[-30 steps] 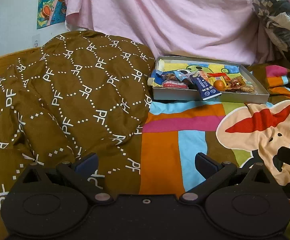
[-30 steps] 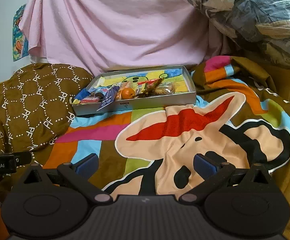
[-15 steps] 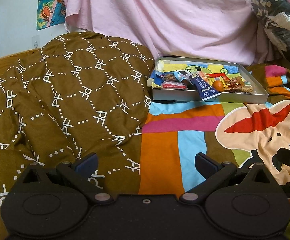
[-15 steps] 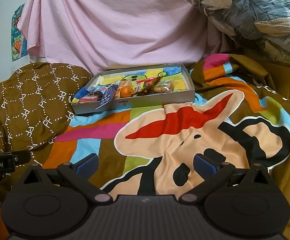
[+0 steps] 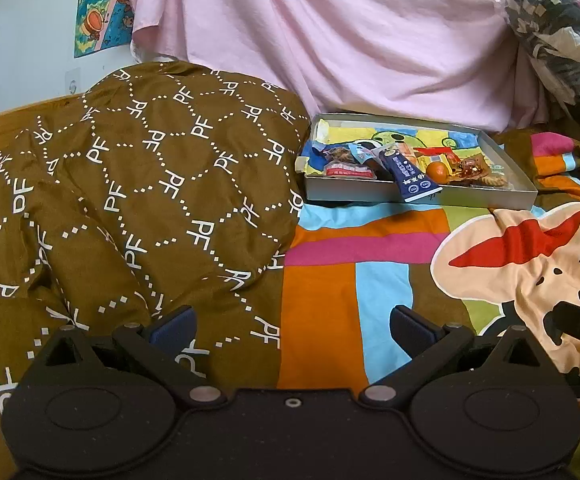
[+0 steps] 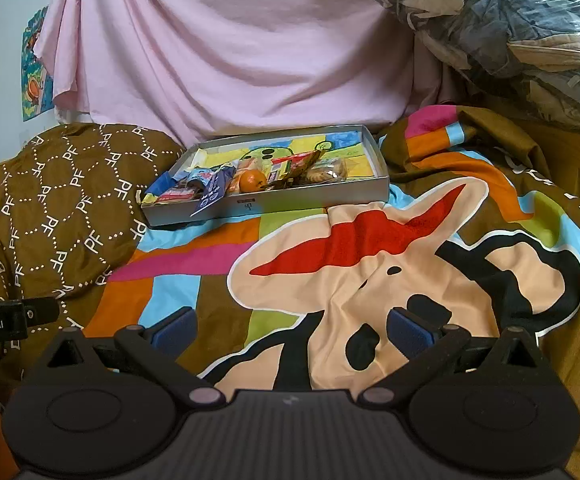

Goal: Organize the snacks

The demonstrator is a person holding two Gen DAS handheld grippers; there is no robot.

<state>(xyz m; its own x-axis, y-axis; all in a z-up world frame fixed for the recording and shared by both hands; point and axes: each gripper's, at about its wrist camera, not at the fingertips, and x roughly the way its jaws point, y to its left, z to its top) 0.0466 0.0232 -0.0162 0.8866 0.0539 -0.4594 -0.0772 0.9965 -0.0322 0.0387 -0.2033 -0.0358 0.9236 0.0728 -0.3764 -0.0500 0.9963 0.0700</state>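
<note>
So the snacks are all piled in a shallow grey cardboard tray [image 6: 313, 196] sitting on the bed, up against the pink sheet [image 6: 230, 48]. Inside it: a small round orange [image 6: 252, 181], a glossy dark blue packet [image 5: 409, 178] hanging over the tray's front rim, crinkly wrappers and a bag of cookies [image 6: 325, 172]. Left tongs [image 5: 291, 326] and right tongs [image 6: 291, 326] both sit well in front of the tray, spread apart, gripping nothing. Could be before sorting or after, can't call it.
</note>
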